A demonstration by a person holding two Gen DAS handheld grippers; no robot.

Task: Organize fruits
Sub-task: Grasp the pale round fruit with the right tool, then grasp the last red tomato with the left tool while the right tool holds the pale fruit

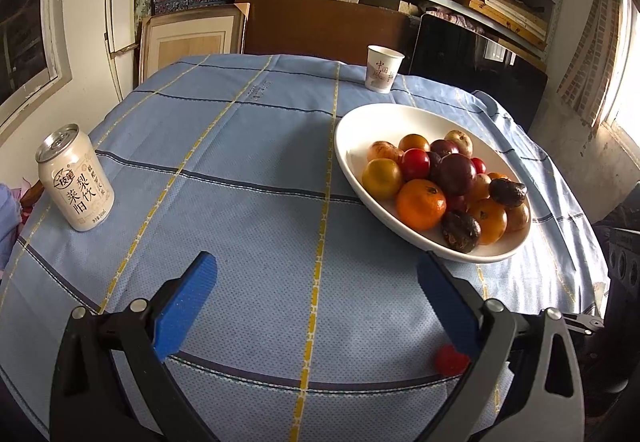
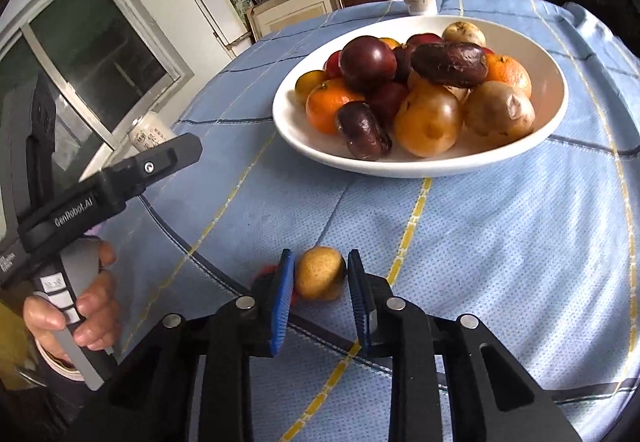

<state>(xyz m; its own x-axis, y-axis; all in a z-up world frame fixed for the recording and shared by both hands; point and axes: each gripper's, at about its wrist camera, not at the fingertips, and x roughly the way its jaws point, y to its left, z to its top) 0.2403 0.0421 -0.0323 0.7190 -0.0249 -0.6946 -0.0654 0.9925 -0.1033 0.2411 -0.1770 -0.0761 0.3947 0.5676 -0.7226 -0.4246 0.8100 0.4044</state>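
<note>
Your right gripper (image 2: 318, 276) is set around a small yellow-brown fruit (image 2: 320, 273) that lies on the blue checked tablecloth (image 2: 500, 242), on the near side of the white bowl (image 2: 558, 90) and apart from it. The two blue pads stand narrow, one on each side of the fruit. The left pad (image 2: 283, 290) appears to touch it; a thin gap seems to remain at the right pad, so treat the grasp as not yet confirmed. Whether the fruit rests on the cloth or is already lifted cannot be determined.

Your left gripper (image 1: 316, 294) is spread wide and holds nothing. It hovers over the cloth, on the near left side of the bowl.

A small red fruit (image 1: 451, 360) lies on the cloth beside the yellow-brown fruit, partly hidden behind the fingers in both views.

The bowl is already heaped with tangerines, dark plums, small red fruits and wrinkled dark passion fruits. A drink can (image 1: 76, 182) stands well to the left of the bowl, and a paper cup (image 1: 383, 68) stands just beyond its far rim.

Step in hand, as judged: pick-up of one of the last loose fruits.

Next move:
1. Close the pads fully on the fruit.
2. Lift it straight up.
3. Carry it over the near rim.
4. Release low, into a hollow of the heap, so nothing rolls out.
5. Collect the red fruit afterwards.
</note>
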